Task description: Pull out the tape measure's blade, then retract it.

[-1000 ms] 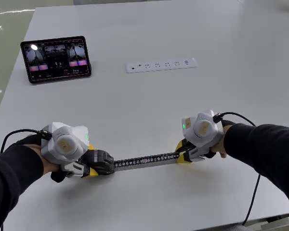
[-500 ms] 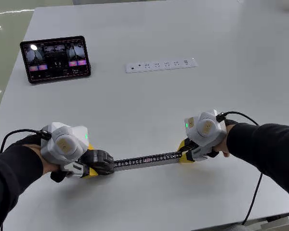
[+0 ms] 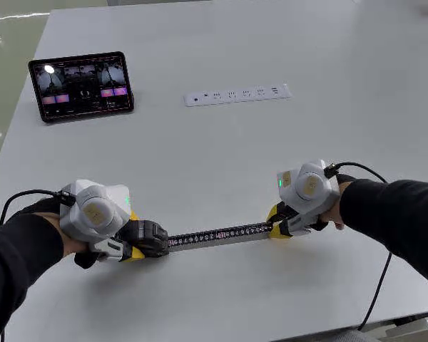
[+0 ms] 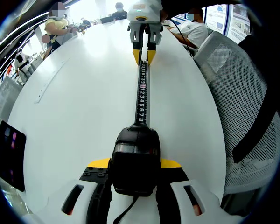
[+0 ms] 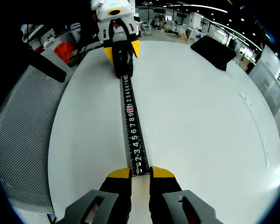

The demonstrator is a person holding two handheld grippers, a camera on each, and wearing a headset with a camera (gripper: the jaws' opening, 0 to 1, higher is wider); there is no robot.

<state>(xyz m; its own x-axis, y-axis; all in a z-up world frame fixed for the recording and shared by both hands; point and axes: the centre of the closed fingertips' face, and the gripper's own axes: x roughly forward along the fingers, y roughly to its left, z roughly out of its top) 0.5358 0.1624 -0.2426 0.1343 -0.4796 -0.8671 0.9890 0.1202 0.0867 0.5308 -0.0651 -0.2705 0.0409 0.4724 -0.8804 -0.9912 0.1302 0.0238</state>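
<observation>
Head view looks down on a white surface (image 3: pixel 221 164) where the left tool (image 3: pixel 139 239) is clamped around the black body of a tape measure (image 3: pixel 150 237) that rests on the surface. The blade (image 3: pixel 217 234) is drawn out and lies flat, running across to the right tool (image 3: pixel 274 224). That tool's yellow-tipped jaws are pinched on the blade's free end. Right gripper view shows printed numbers all along the blade. Farther back, a lit tablet (image 3: pixel 80 85) stands propped at the left. A white power strip (image 3: pixel 237 94) lies near the middle, well apart from both tools.
</observation>
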